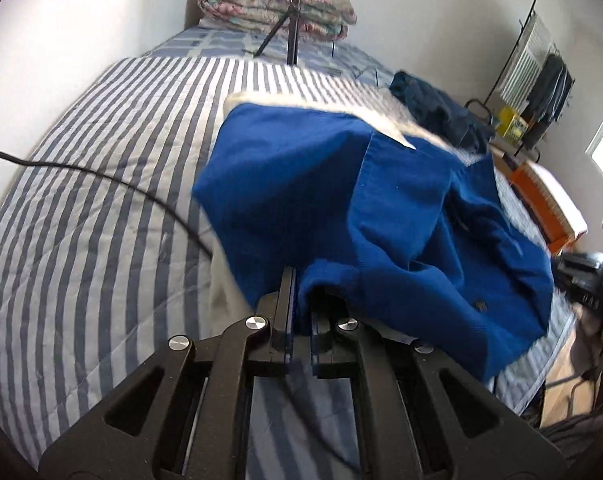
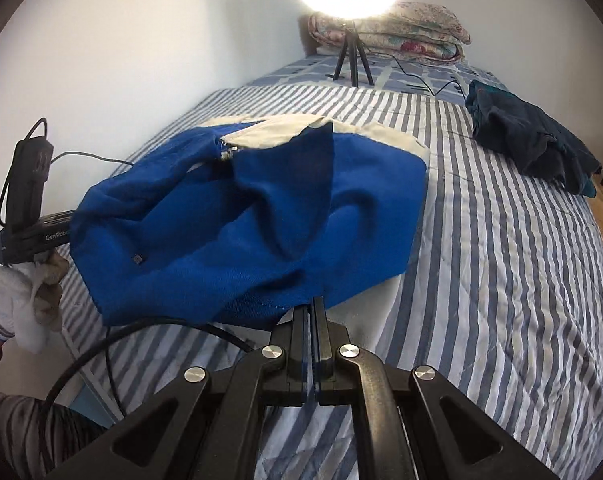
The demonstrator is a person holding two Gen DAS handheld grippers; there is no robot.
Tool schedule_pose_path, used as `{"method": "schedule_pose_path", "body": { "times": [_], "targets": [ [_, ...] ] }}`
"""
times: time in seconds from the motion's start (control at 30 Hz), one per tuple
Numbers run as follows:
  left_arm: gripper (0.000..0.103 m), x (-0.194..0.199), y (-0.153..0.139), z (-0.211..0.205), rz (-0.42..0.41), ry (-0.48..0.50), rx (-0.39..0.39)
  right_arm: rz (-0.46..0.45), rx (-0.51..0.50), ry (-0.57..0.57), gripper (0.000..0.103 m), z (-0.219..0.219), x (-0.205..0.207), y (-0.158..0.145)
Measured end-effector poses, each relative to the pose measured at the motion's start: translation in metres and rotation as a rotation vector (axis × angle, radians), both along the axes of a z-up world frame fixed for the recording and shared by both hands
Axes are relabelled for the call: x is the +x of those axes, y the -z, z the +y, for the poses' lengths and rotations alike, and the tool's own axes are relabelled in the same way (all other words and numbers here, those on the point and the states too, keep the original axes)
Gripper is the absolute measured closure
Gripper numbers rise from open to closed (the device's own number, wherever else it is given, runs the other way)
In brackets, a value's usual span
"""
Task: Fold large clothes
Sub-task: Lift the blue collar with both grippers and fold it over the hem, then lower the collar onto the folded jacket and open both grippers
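A large blue garment (image 1: 365, 200) with a cream lining or panel (image 1: 385, 120) hangs bunched above the striped bed. My left gripper (image 1: 301, 292) is shut on its near hem, with cloth draped over the fingertips. In the right wrist view the same blue garment (image 2: 253, 216) sags between both grippers. My right gripper (image 2: 312, 308) is shut on its near edge. The left gripper's body (image 2: 25, 208) shows at the far left, held by a gloved hand; the garment hides its fingers there.
The bed (image 2: 501, 260) has a blue-and-white striped cover. A dark teal heap of clothes (image 2: 529, 140) lies at its right side. A ring light on a tripod (image 2: 351, 52) and a folded floral quilt (image 2: 405, 36) stand at the head. A black cable (image 1: 101, 180) crosses the bed.
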State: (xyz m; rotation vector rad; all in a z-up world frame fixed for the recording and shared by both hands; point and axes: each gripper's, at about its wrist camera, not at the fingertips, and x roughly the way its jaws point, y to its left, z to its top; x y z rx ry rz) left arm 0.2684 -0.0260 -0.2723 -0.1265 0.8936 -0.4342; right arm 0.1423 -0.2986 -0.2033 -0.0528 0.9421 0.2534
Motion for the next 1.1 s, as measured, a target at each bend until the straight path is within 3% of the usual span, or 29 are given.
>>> {"method": "schedule_pose_path", "body": {
  "times": [0.1,0.13,0.17,0.2,0.33,0.47,0.63,0.8,0.87,0.9,0.93,0.97,1.0,1.03,1.1],
  "targets": [
    [0.086,-0.018,-0.001,0.010,-0.013,0.015,0.012,-0.004,-0.001,0.003,0.103,-0.007,-0.010,-0.005],
    [0.080,-0.021,-0.001,0.015,-0.008,0.016,0.003,-0.012,-0.006,0.004,0.097,-0.009,-0.015,-0.008],
    [0.077,-0.024,-0.003,0.021,0.004,0.012,-0.019,-0.024,-0.006,0.003,0.085,-0.010,-0.019,-0.010],
    [0.071,-0.026,-0.007,0.029,0.015,0.003,-0.056,-0.038,0.009,0.002,0.081,-0.015,-0.024,-0.016],
    [0.045,-0.014,-0.020,0.058,0.046,-0.067,-0.209,-0.040,0.106,0.027,0.074,-0.033,-0.030,-0.028],
    [0.045,0.015,-0.023,0.080,0.111,-0.138,-0.372,-0.003,0.273,0.078,0.055,-0.056,-0.019,-0.027],
    [0.045,0.055,-0.017,0.085,0.203,-0.191,-0.491,0.062,0.398,0.141,0.047,-0.069,0.009,-0.010],
    [0.045,0.087,0.001,0.082,0.296,-0.220,-0.572,0.126,0.496,0.198,0.047,-0.075,0.036,0.017],
    [0.053,0.090,0.005,0.077,0.305,-0.213,-0.565,0.146,0.522,0.209,0.051,-0.074,0.043,0.026],
    [0.077,0.093,0.007,0.072,0.313,-0.203,-0.555,0.157,0.535,0.210,0.056,-0.074,0.045,0.029],
    [0.098,0.094,0.009,0.069,0.320,-0.197,-0.550,0.178,0.558,0.203,0.072,-0.073,0.048,0.033],
    [0.099,0.092,0.009,0.067,0.321,-0.195,-0.543,0.189,0.569,0.198,0.088,-0.071,0.051,0.036],
    [0.101,0.090,0.006,0.066,0.308,-0.199,-0.528,0.192,0.569,0.197,0.098,-0.070,0.052,0.036],
    [0.102,0.089,0.005,0.064,0.302,-0.199,-0.529,0.188,0.561,0.196,0.103,-0.070,0.051,0.034],
    [0.103,0.080,-0.001,0.069,0.311,-0.195,-0.596,0.169,0.566,0.184,0.103,-0.072,0.046,0.024]
  ]
}}
